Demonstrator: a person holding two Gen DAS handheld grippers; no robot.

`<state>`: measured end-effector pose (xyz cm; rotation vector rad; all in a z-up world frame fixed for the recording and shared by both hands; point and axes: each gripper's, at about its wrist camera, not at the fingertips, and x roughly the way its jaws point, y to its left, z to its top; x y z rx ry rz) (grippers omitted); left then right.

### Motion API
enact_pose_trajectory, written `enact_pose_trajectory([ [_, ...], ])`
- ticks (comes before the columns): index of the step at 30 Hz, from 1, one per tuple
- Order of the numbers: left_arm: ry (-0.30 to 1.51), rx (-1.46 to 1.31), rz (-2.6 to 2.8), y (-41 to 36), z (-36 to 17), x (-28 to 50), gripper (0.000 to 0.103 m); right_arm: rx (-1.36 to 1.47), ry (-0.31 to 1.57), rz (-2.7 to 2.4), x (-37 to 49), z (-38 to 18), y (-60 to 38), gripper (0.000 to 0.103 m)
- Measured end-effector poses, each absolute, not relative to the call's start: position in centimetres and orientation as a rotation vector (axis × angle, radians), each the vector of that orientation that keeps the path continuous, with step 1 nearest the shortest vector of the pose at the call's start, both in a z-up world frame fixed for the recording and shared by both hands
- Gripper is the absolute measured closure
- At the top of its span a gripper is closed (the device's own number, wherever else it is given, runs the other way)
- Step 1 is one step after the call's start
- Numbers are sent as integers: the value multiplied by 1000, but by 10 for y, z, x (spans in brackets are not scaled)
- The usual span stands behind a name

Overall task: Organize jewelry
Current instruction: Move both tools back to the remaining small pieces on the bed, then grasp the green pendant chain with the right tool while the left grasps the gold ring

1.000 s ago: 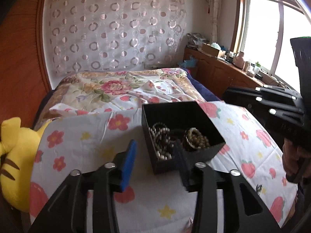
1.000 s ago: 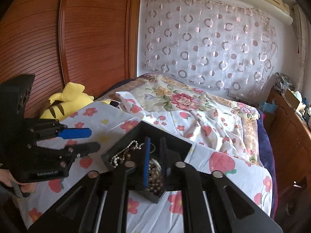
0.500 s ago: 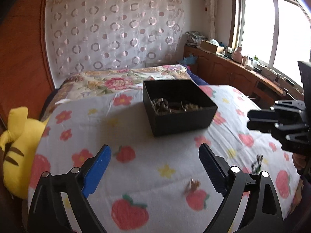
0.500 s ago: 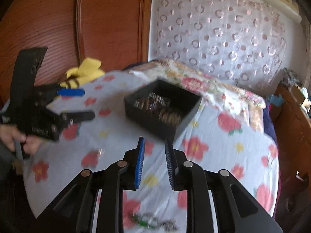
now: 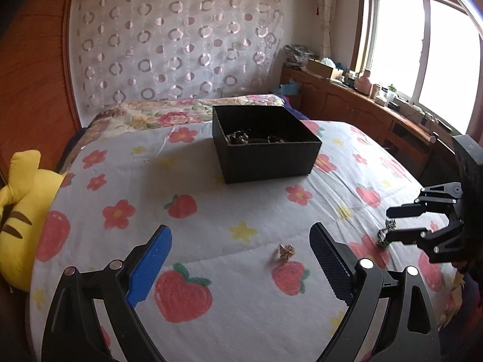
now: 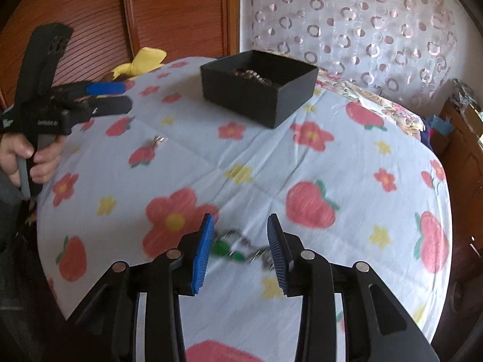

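A black open box (image 5: 265, 147) with several bracelets and bead strands in it sits on the flowered bedsheet; it also shows in the right wrist view (image 6: 259, 86). A small gold piece (image 5: 285, 251) lies on the sheet between the fingers of my open left gripper (image 5: 241, 259). My right gripper (image 6: 241, 249) is open, its fingers on either side of a silver chain with green stones (image 6: 238, 249) that lies on the sheet. That chain also shows in the left wrist view (image 5: 385, 232), at the right gripper's tips.
A yellow striped plush toy (image 5: 21, 208) lies at the bed's left edge. A wooden wardrobe (image 6: 135, 21) stands on the left, a wooden counter (image 5: 377, 111) under the window on the right. A floral quilt (image 5: 181, 111) lies behind the box.
Both grippers have pulled back from the box and come down close to the sheet. The left opened wide around the gold piece. The right opened from nearly shut and now straddles the chain.
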<state>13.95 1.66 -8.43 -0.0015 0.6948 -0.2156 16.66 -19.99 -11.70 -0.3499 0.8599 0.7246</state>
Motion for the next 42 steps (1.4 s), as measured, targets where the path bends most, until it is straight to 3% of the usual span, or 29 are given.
enact_pose_trajectory([
  [17,722,4,-220,13,-94,133,14,-392,899,776,163,-125,-194,65],
  [22,741,10,-218,13,-98,133,14,-404,916,765,163,-123,-200,89],
  [29,752,14,-227,10,-100,134,14,-396,870,739,153,-119,-209,90],
  [42,827,39,-278,-2,-109,140,14,-305,707,715,152,-64,-211,90],
])
